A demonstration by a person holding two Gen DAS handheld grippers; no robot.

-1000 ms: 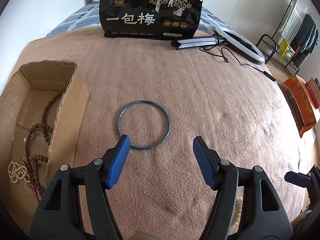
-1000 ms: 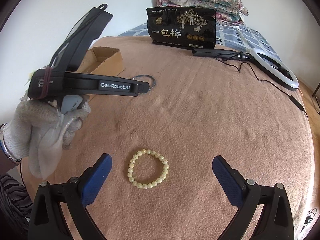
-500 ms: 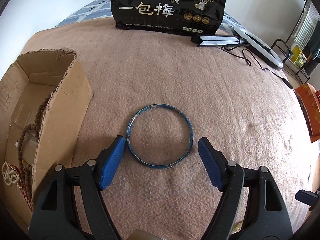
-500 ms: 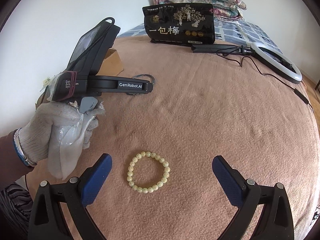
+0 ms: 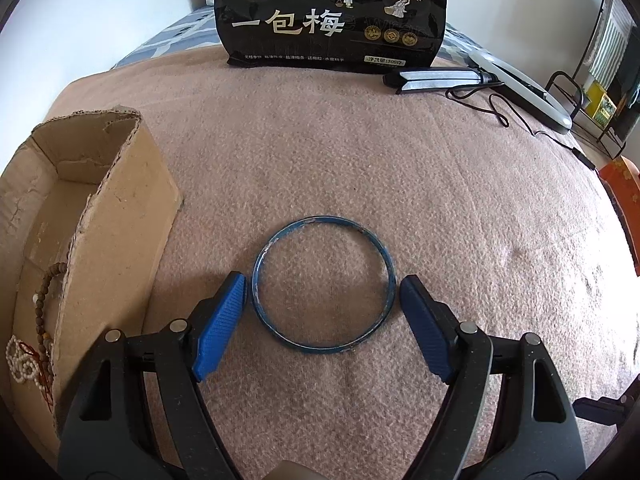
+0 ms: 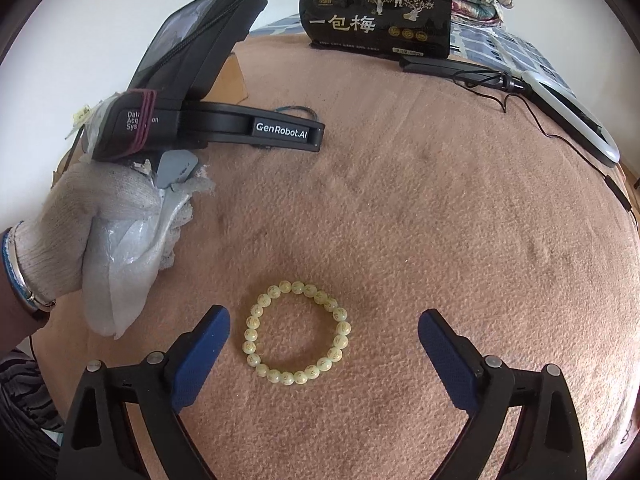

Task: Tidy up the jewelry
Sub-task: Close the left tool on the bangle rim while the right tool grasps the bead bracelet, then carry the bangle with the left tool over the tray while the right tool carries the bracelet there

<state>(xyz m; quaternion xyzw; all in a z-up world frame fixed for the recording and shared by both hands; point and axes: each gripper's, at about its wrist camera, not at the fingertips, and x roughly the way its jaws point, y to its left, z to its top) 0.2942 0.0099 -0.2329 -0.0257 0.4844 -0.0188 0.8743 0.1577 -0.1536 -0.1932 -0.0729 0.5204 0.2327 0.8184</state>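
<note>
A blue bangle lies flat on the pink blanket. My left gripper is open, its blue pads on either side of the bangle's near half, apart from it. A cardboard box at the left holds brown bead strands and a white pearl piece. In the right wrist view a pale yellow bead bracelet lies on the blanket between the open pads of my right gripper. The left gripper's body, held in a gloved hand, sits to the upper left there.
A black snack bag stands at the far edge. A black flat iron, its cable and a white ring light lie at the far right. An orange box sits off the right edge.
My left gripper has moved forward and lower until its open pads flank the blue bangle. My right gripper has crept closer to the yellow bracelet.
</note>
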